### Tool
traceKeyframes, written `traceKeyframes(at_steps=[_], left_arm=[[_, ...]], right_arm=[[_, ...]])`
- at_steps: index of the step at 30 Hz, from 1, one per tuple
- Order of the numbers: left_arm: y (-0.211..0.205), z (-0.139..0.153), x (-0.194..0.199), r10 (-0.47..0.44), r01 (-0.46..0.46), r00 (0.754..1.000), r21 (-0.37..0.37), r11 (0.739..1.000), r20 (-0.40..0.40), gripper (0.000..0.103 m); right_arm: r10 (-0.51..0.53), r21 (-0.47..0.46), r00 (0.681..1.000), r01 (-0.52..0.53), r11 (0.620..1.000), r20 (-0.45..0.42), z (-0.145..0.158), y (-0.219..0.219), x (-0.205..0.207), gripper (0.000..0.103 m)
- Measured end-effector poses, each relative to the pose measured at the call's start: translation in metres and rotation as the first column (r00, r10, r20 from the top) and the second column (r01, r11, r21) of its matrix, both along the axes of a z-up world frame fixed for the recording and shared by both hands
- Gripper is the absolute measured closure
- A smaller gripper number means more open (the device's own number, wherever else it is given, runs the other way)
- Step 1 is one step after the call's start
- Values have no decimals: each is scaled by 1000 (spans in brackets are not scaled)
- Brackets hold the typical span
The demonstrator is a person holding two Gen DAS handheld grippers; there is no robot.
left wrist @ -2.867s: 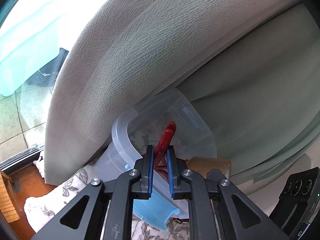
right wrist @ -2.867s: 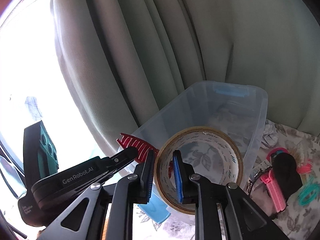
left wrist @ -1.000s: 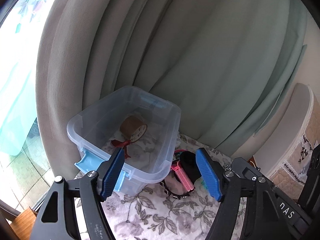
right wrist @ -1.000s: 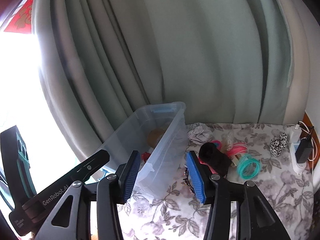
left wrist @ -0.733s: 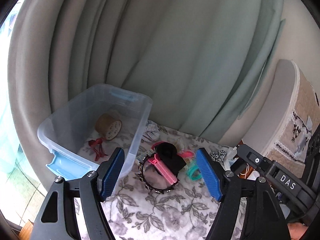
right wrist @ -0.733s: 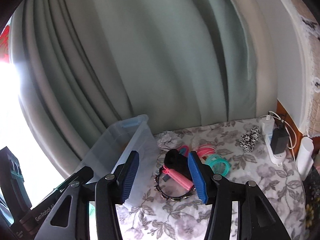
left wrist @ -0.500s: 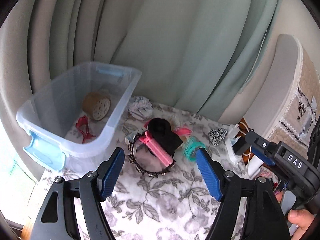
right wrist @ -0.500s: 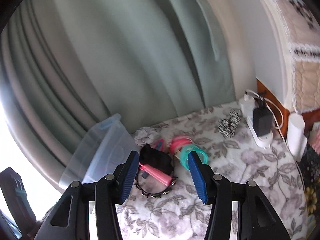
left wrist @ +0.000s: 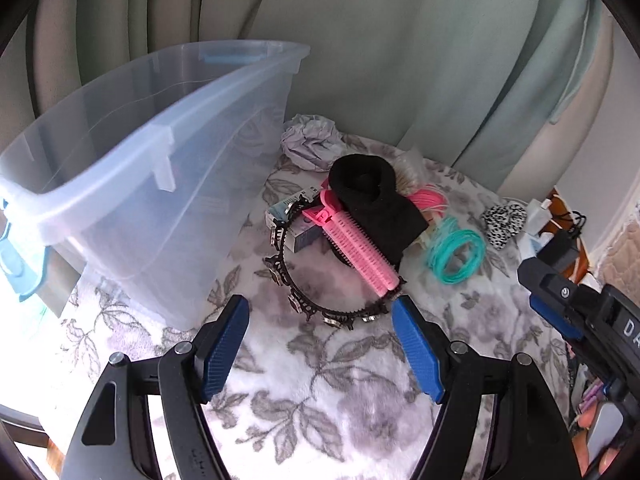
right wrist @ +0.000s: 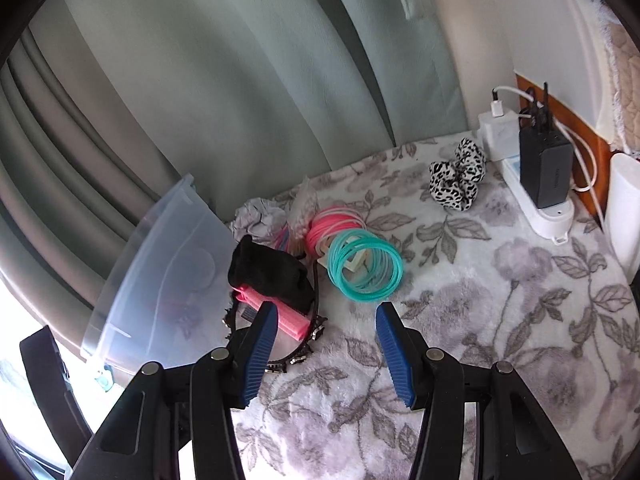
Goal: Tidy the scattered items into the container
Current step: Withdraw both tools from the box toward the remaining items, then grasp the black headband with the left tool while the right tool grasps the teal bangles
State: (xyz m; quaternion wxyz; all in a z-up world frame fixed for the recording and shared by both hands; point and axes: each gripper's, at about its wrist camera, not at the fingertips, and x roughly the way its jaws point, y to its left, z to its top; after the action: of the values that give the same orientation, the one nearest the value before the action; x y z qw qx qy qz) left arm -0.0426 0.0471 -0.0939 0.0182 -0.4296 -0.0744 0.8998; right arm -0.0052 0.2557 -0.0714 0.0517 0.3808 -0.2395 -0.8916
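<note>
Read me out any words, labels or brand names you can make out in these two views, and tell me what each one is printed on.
"D": white letter, cut off by the picture's edge, on the black body of the right gripper, seen in the left wrist view.
Small box under the black headband: has print, too small to read.
Black charger: faint marking, unreadable.
Nothing else carries readable text.

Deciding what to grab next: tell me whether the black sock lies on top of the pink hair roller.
Yes. The black sock drapes over the upper part of the pink hair roller.
</note>
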Motion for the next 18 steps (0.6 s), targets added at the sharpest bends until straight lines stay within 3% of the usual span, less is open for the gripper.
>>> traceKeyframes(at_steps=[13, 18], left_arm=[[-4, -46, -39, 97, -94, 991, -36, 995, 91, 28], [-8, -60, -47, 110, -111, 982, -2, 994, 151, 28]], right_arm=[[33, 16, 999, -33, 999, 42, -33, -10, -48, 48], [48, 42, 997, -51, 998, 63, -44, -15, -66, 48]])
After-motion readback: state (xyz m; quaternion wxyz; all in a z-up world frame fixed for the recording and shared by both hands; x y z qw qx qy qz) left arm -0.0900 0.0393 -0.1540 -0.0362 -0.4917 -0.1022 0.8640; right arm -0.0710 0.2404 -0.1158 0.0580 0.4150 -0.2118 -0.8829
